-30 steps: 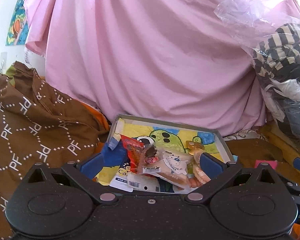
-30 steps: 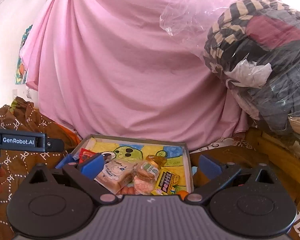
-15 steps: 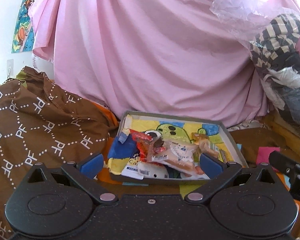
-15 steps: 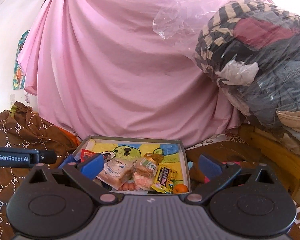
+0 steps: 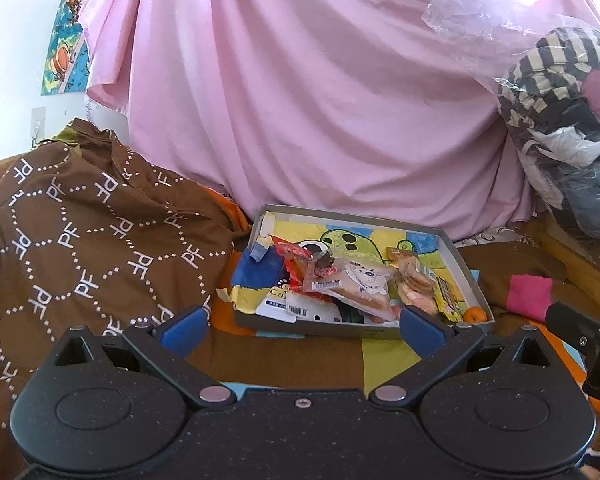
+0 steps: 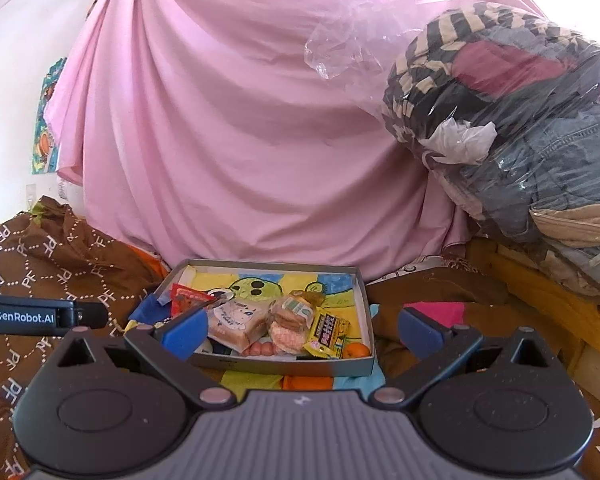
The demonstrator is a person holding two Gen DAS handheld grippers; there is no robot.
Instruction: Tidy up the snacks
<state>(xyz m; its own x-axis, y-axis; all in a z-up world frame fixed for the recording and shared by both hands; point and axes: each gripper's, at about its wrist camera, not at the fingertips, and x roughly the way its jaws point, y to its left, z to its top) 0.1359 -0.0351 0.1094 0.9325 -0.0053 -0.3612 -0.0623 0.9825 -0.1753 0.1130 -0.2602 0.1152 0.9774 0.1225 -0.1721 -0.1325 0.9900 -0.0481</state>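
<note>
Left wrist view
Left gripper (image 5: 300,322): jaws spread wide with nothing between them, blue pads apart on either side of the near edge of the tray.
Tray (image 5: 356,330): a shallow grey box lid with a cartoon-printed floor, lying on a bed cover of brown, orange and yellow patches, just ahead of the jaws.
Snacks: heaped in the near half of the tray: a blue packet (image 5: 258,272) at the left, a red packet (image 5: 296,258) beside it, a clear bear-print packet (image 5: 362,282) on top in the middle, a cookie packet (image 5: 414,280) to its right, a yellow packet (image 5: 450,292) and a small orange (image 5: 476,314) in the near right corner.
Brown blanket (image 5: 80,240): bunched up to the left of the tray, printed with white letters.
Right gripper (image 5: 580,328): only a black part shows at the right edge; how its jaws stand cannot be told from here.

Right wrist view
Right gripper (image 6: 300,330): jaws wide apart and empty, held short of the tray.
Tray (image 6: 284,366): its left near corner sits behind the left blue pad; the right pad is off to the tray's right, over the bed.
Pink sheet (image 6: 240,120): hangs behind the tray.
Bag of clothes (image 6: 520,128): clear plastic, stacked at the right.
Left gripper (image 6: 40,316): a black bar marked GenRobot.AI at the left edge.
</note>
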